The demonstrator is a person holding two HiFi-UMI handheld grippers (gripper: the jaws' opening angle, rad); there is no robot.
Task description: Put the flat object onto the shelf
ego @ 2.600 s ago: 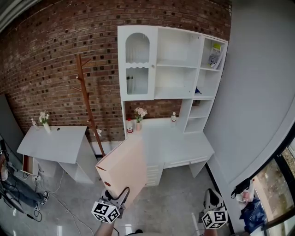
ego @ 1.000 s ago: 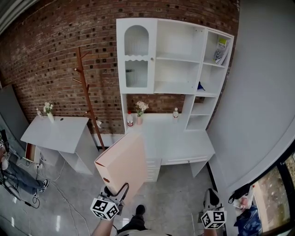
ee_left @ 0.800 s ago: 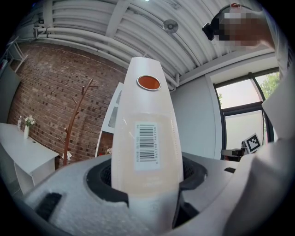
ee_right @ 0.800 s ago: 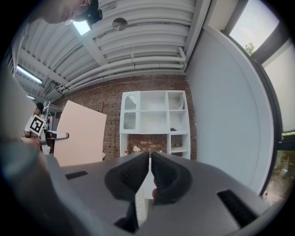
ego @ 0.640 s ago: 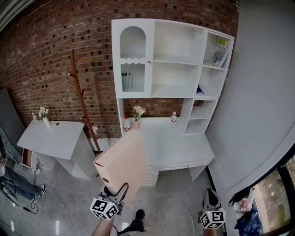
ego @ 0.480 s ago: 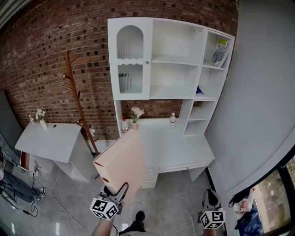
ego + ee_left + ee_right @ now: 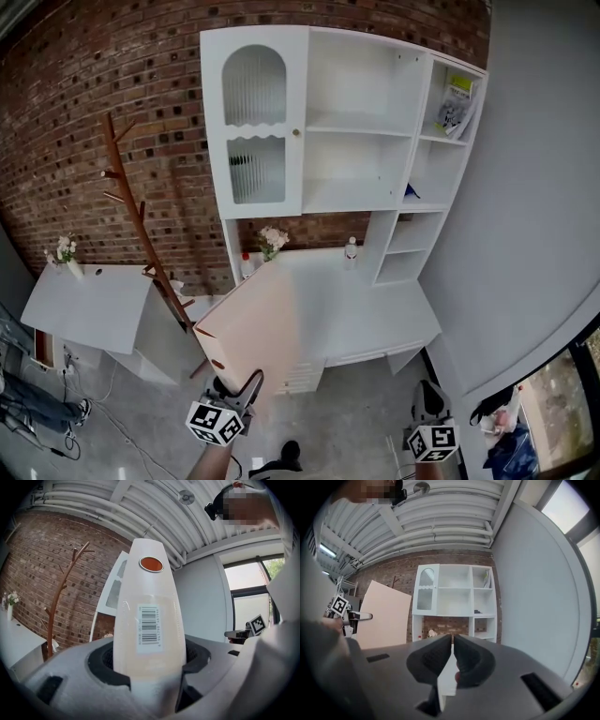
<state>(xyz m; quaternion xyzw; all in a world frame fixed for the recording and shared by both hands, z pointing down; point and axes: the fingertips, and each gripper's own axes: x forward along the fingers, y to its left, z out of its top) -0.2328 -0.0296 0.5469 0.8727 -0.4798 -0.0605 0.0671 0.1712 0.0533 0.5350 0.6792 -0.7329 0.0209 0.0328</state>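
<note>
We had the left gripper (image 7: 147,662) clamped on the pale peach flat cardboard binder (image 7: 145,616). Its black pads (image 7: 101,660) pressed on both sides of the lower end of the binder's spine. The jaws stood wide because the spine filled the whole gap between them. From there the spine rose straight up beyond the fingertips. It carried a white barcode label (image 7: 150,626) just above the pads and a round orange-brown finger hole (image 7: 151,564) near its top.

In the head view the binder hung in the air ahead of that gripper. Its broad face was tilted and turned toward our right side. It overlapped the left front of the white desk (image 7: 375,305) in that view, though we could not tell if it touched the desk. It was well apart from the white wooden shelf unit (image 7: 356,131) that stood on the desk against the red brick wall (image 7: 122,84). None of the binder lay on any shelf board.

The right gripper (image 7: 453,654) held nothing. Its dark pads were drawn together, with only a hairline slit between them. It was low at our right side and pointed toward the shelf unit, with the binder off to its left.

A brown wooden coat stand (image 7: 141,234) stood left of the desk, and a small white side table (image 7: 84,309) stood further left.
</note>
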